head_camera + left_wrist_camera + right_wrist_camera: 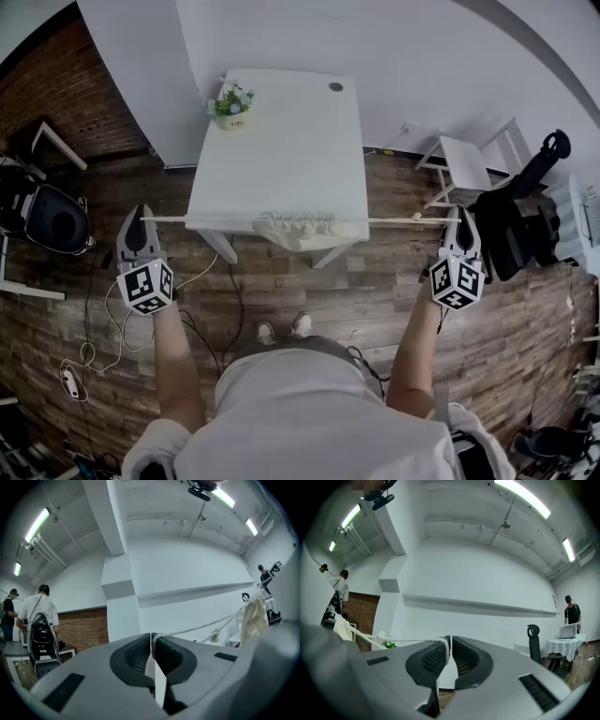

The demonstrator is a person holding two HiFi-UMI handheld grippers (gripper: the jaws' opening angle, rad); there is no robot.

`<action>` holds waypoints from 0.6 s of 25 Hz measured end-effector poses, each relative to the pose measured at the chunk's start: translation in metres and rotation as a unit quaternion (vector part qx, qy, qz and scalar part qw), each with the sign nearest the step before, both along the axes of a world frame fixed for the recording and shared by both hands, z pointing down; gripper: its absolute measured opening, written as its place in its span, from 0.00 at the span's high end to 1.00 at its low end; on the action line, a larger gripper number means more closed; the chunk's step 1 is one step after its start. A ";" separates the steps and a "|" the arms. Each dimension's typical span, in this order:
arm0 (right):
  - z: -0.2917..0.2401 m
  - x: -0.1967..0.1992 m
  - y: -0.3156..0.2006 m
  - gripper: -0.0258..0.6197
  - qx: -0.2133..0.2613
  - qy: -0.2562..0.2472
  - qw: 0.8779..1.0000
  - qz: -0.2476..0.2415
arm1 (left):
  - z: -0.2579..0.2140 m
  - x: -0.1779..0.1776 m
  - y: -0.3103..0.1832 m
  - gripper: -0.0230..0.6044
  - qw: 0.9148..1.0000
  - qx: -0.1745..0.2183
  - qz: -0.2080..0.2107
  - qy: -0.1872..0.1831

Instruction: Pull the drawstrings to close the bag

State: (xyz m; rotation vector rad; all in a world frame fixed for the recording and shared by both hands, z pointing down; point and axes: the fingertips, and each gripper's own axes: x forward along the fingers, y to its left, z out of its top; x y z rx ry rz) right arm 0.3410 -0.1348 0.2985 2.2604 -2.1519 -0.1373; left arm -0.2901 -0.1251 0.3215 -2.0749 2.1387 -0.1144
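At the near edge of the white bench (281, 150), the head view shows the gathered bag (295, 228). Its left drawstring (206, 218) and right drawstring (394, 221) run taut to the left gripper (141, 220) and right gripper (461, 217), both over open wood floor. A flower pot (232, 105) sits at a far corner.

In the left gripper view, the jaws are clenched on the left drawstring (197, 628).

In the right gripper view, the jaws pinch the right drawstring (393, 641).

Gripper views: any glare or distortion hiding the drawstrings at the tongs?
Left gripper view: fisheye, bright ceiling light, no glare on the left tongs; left drawstring sharp between them. Right gripper view: same; right drawstring pale against white wall, yet traceable into the right tongs. Head view: bag low-contrast against the white table.
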 end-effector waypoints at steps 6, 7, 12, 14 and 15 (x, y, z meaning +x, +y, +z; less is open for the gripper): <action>-0.002 0.004 0.000 0.90 0.001 0.002 1.000 0.005 | 0.000 0.001 -0.004 0.93 1.000 0.000 0.003 -0.001; -0.003 0.005 0.000 0.90 0.001 0.002 1.000 0.005 | -0.001 0.002 -0.005 0.93 1.000 0.000 0.004 -0.001; -0.002 0.007 -0.006 0.90 0.002 0.000 1.000 0.006 | 0.001 0.002 -0.013 0.93 1.000 -0.003 0.008 -0.002; -0.002 0.007 -0.011 0.90 0.004 0.000 1.000 0.006 | 0.003 0.002 -0.017 0.93 1.000 -0.003 0.008 -0.002; -0.002 0.008 -0.014 0.90 0.005 0.001 1.000 0.006 | 0.003 0.002 -0.019 0.93 1.000 -0.003 0.008 -0.002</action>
